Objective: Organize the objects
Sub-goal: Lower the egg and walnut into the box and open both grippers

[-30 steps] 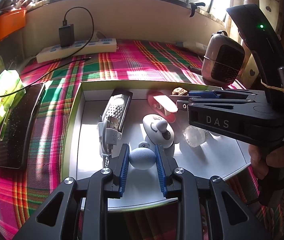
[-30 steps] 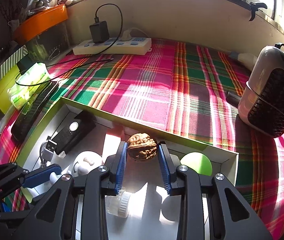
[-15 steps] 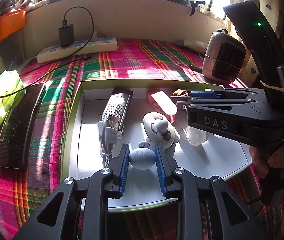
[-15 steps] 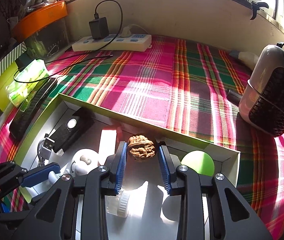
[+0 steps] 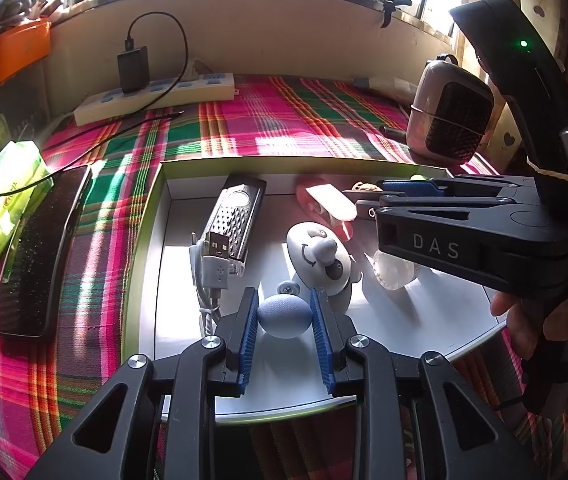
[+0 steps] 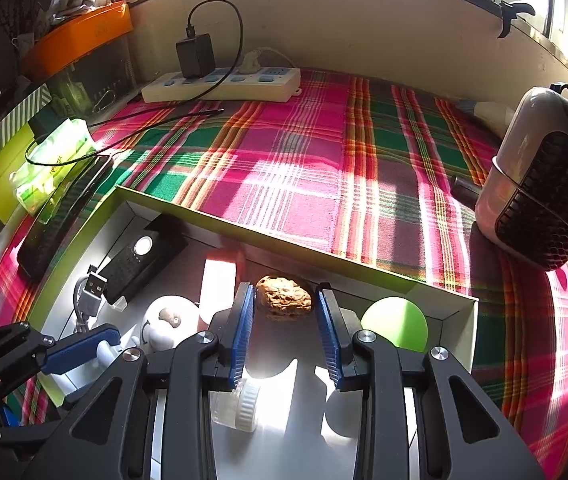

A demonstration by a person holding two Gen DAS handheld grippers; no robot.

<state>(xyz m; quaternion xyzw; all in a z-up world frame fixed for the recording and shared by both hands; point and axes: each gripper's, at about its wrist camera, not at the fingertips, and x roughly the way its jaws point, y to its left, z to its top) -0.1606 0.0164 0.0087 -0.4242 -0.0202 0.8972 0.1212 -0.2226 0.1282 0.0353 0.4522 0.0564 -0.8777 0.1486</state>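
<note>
In the white box [image 5: 152, 264], the left gripper [image 5: 284, 322], jaws opening, brackets a blue-grey egg [image 5: 284, 316] at the near edge, while the right gripper [image 6: 284, 320] straddles the walnut [image 6: 283, 298] by the far wall, its long axis crosswise between pads [image 6: 242, 320] not visibly pressing it.

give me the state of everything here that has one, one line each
left gripper: jaws opening, blue-grey ball between them
blue-grey ball: on the tray floor
right gripper: jaws around the walnut, gaps showing
walnut: lying by the tray's far wall
tray: open-topped, holding items
power strip: black charger plugged in
USB cable: bundled, unplugged
green ball: in the tray corner
</note>
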